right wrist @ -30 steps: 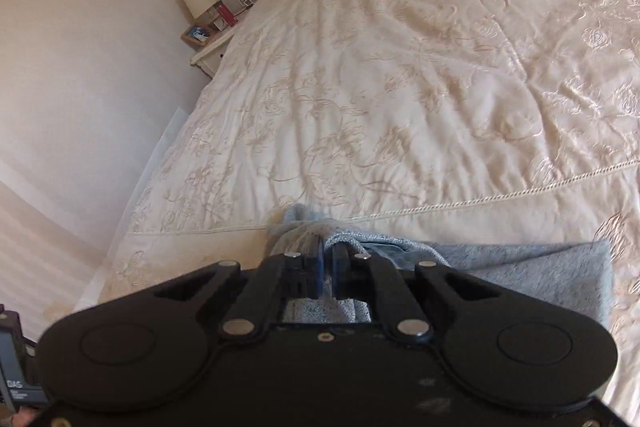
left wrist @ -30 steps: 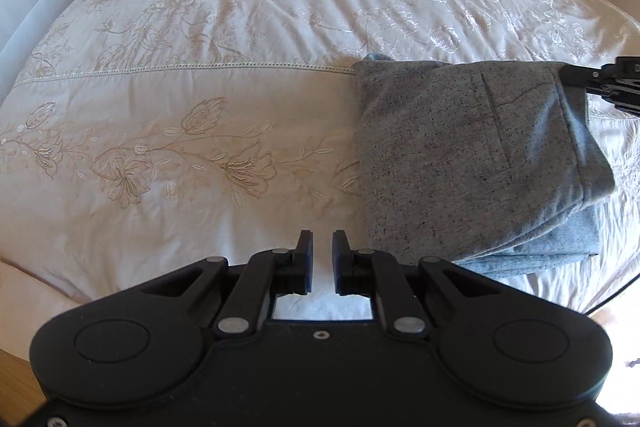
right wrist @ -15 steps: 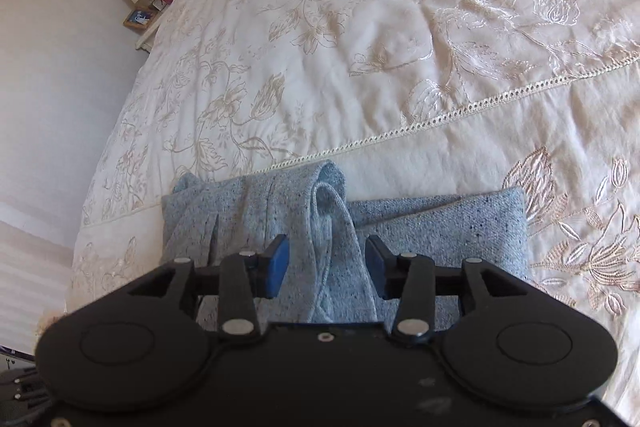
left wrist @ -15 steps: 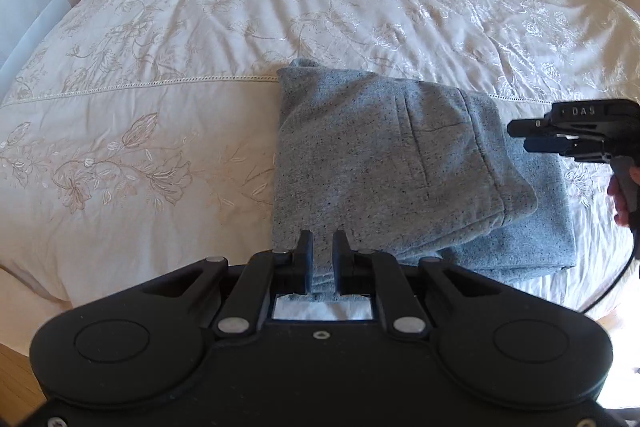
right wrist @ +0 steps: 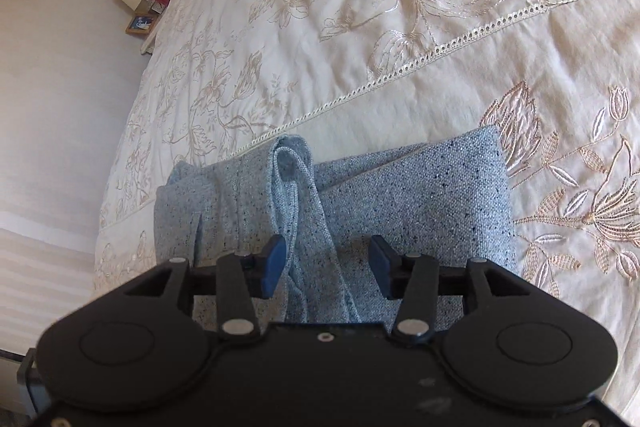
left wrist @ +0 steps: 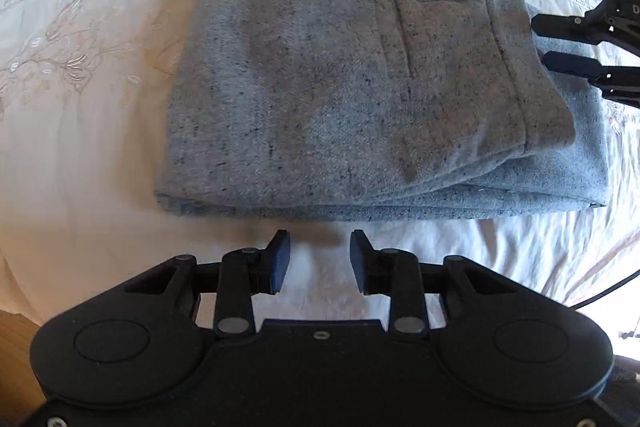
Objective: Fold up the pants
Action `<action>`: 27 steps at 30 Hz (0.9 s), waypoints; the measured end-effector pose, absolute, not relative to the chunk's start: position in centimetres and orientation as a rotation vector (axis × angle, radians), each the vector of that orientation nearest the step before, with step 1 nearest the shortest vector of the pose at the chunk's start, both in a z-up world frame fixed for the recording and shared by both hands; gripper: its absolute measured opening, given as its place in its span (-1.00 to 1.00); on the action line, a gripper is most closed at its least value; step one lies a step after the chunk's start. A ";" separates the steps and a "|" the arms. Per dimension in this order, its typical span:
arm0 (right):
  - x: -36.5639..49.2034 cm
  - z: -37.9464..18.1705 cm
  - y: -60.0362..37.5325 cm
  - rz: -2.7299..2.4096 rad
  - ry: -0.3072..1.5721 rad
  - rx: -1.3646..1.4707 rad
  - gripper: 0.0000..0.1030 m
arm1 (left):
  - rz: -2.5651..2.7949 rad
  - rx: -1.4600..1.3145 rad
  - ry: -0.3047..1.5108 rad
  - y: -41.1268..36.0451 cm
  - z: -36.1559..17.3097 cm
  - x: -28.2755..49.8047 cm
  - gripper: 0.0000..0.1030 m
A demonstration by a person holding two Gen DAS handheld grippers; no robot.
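- The folded grey pants (left wrist: 352, 75) fill the middle and upper part of the left wrist view; a strip of bare bedspread (left wrist: 80, 155) lies below them.
- The left gripper (left wrist: 316, 259) hangs over that strip; its jaws have just been opening, nothing between them.
- Wide free bedspread runs along the frame's left side.
- The right gripper (left wrist: 540, 41) blocks the pants' right edge; a loose fold sits between its parted jaws.

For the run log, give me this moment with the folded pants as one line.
stage: fold laid | pants: folded, flat on bedspread | left tongs: just opening, empty | right tongs: just opened, waistband fold between, unpressed
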State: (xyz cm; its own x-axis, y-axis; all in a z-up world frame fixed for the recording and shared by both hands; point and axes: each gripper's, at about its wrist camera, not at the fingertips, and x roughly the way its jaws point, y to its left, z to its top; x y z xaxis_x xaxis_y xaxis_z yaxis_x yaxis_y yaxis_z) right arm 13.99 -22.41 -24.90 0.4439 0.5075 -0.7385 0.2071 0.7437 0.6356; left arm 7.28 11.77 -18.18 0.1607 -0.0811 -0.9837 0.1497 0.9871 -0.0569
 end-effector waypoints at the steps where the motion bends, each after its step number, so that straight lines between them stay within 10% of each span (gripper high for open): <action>1: 14.1 -25.3 -22.6 0.226 1.131 0.768 0.00 | -0.149 0.055 1.379 12.1 -17.5 6.8 -0.20; 14: 14.3 -26.9 -18.2 0.372 1.186 0.689 0.10 | -0.026 0.033 1.203 14.8 -12.3 7.3 -0.19; 16: 14.7 -26.5 -17.3 0.366 1.214 0.656 -0.04 | -0.016 0.027 1.202 15.1 -12.5 7.7 -0.19; 18: 14.8 -25.0 -16.0 0.368 1.206 0.573 -0.81 | -0.007 0.015 1.199 15.8 -12.9 8.2 -0.19; 27: 10.2 -10.8 -15.3 0.483 0.911 0.482 -0.87 | -0.019 -0.060 1.106 17.4 -10.7 8.1 -0.19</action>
State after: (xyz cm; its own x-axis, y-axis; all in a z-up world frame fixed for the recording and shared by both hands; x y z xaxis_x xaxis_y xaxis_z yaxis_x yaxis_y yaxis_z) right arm 10.24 -15.31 -10.81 0.5234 0.5825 -0.6219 -0.1887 0.7909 0.5821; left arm 8.06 17.41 -10.73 0.4485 -0.0452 -0.8926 -0.0147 0.9982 -0.0579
